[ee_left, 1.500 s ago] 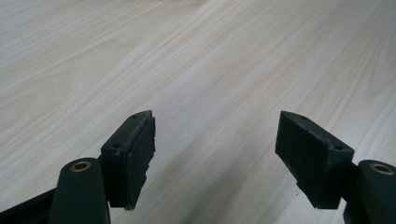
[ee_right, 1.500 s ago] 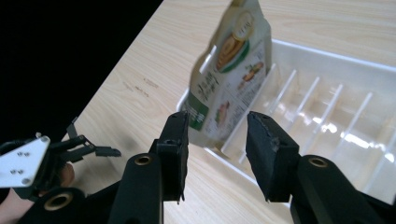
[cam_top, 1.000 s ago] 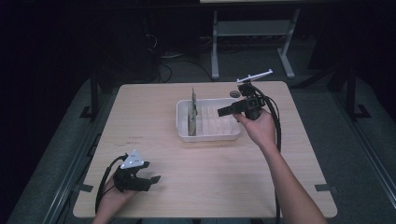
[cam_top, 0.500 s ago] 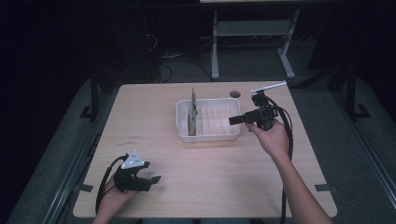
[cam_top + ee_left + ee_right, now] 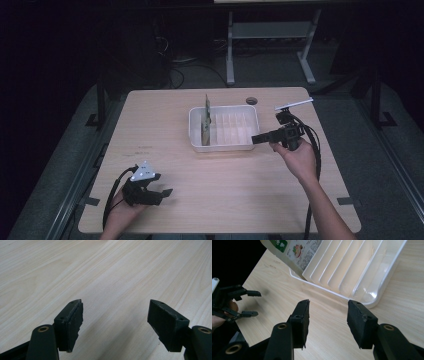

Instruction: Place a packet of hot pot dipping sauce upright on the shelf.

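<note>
High view: my left gripper [image 5: 159, 191] sits at the table's [image 5: 150, 125] near left corner, jaws apart, nothing between them; my hand under it is cut off by the bottom edge. My right gripper [image 5: 260, 138] hovers just beside the tray's [image 5: 249, 145] right end, pointing at it; its jaw gap is too small to judge here. The tray is white and ribbed, and a packet [image 5: 205, 120] stands on edge at its left end. A dark round spot [image 5: 251, 101] lies beyond the tray, hard to identify. The room behind is dark, with a metal stand [image 5: 270, 35] on the floor. Left gripper view: the left gripper's jaws stand wide apart over bare pale wood, gripping nothing. Right gripper view: the right gripper's jaws stand open and empty above the wood, just short of the tray's rim. The packet's printed face is cut off at the top edge. My other gripper shows far off at the table's edge.
</note>
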Tool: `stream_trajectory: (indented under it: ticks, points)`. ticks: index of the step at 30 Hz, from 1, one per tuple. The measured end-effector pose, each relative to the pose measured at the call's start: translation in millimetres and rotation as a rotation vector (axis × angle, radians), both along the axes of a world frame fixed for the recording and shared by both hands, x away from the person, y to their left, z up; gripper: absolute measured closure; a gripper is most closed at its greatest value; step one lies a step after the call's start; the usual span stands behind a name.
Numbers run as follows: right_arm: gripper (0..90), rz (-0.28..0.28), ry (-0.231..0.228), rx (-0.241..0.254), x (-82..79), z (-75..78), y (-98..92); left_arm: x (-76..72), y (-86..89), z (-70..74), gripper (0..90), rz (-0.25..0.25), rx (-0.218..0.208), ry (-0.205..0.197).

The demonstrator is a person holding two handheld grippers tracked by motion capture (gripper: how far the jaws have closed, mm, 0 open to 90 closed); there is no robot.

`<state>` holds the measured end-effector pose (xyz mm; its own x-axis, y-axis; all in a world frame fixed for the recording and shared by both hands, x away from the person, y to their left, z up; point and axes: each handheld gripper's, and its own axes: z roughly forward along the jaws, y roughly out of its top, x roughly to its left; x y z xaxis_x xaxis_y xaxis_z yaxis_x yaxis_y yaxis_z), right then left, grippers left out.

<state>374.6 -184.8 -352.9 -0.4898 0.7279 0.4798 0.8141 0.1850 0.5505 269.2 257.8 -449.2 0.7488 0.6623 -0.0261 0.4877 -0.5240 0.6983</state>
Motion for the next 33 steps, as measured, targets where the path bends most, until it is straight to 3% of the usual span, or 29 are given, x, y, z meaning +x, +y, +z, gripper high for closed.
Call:
stream_trajectory:
  ticks: [9,33]
  points:
    - [51.6,0.010,0.002,0.004,-12.0,-7.7,-6.0,-0.4,-0.3,0.0,27.9,0.000,0.001,0.001]
    - [50.4,0.014,0.002,0.000,-55.1,-49.5,-17.4,-0.1,-1.4,-0.7,27.9,-0.004,0.004,0.001]
